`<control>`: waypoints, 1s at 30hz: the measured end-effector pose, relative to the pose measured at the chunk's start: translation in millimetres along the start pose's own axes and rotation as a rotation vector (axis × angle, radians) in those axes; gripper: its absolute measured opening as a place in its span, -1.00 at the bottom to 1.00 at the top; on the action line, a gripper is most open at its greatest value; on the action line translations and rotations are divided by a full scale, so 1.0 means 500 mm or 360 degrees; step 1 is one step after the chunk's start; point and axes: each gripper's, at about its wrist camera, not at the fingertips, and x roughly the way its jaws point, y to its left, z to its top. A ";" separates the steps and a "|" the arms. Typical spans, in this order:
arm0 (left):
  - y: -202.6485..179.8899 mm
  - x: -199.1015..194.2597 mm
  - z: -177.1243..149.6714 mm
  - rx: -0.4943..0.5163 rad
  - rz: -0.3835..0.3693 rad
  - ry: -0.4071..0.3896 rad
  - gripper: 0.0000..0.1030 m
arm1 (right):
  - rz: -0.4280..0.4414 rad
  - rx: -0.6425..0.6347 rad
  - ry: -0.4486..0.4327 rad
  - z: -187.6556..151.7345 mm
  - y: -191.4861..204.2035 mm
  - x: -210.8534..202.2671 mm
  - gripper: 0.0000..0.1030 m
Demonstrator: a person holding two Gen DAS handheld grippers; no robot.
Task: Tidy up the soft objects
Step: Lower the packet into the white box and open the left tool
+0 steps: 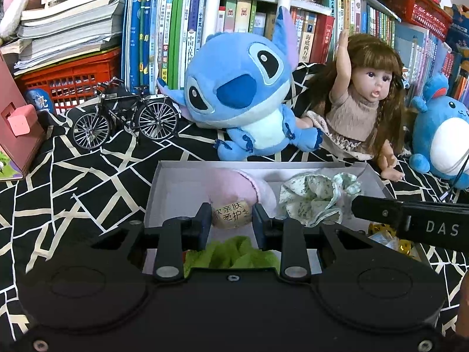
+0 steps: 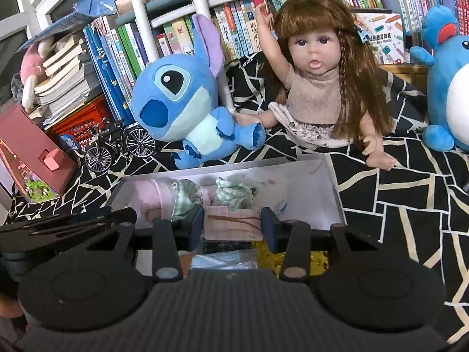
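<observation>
My left gripper [image 1: 231,220] clenched a pink roll [image 1: 231,215] over the white box [image 1: 164,176]; my right gripper [image 2: 232,224] grasped pink folded cloth [image 2: 233,224].

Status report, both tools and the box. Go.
Left tool shut on pink rolled cloth with label. Right tool shut on pink folded cloth. Both over white cardboard box. Nothing blocking.
</observation>
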 end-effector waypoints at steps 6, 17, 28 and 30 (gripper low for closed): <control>0.001 0.015 -0.004 0.0007 0.0003 0.0013 -0.44 | -0.0009 0.0003 0.0031 -0.007 0.002 0.019 -0.06; 0.000 0.025 -0.012 0.0022 0.0013 0.0025 -0.43 | -0.0010 0.0007 0.0053 -0.017 0.003 0.031 -0.04; -0.007 0.030 -0.018 0.0050 0.0015 0.0018 -0.35 | -0.0017 0.0011 0.0062 -0.020 0.005 0.041 -0.05; -0.008 0.031 -0.019 0.0056 0.0019 0.0017 -0.30 | -0.0021 0.0021 0.0061 -0.021 0.005 0.043 -0.05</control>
